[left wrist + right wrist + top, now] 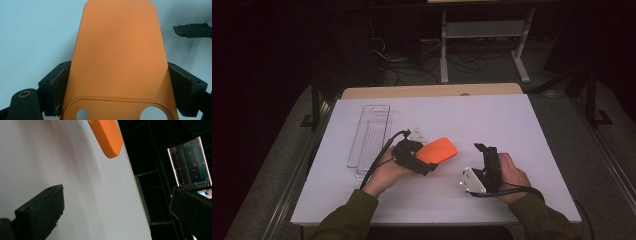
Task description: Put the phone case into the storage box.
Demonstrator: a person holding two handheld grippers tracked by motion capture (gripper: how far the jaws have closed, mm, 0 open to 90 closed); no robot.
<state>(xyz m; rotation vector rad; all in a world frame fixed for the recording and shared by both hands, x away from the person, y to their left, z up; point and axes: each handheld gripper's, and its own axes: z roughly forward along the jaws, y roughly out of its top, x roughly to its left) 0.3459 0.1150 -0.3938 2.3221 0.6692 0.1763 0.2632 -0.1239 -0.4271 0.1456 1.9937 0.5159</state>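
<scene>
- Orange lid (pixel 438 150): flat plastic piece with rounded corners, held just above the white table (pixel 512 120) near its middle; a moulded rim line and two holes show at the gripped end (seen in the left gripper view).
- Left gripper (pixel 428 156): clenched on the orange lid, pads pressed to its two long edges; the lid's free end points toward 2 o'clock.
- Right gripper (pixel 480 148): released, jaws standing wide with nothing between them, at 3 o'clock of the lid and apart from it.
- Clear tray (pixel 369 135): long, transparent, lying at 9 o'clock of the lid.
- Step in hand, by judgement: carrying the lid.
- Next move likely calls for a steady swing toward 9 o'clock, lining the lid up over the tray.
</scene>
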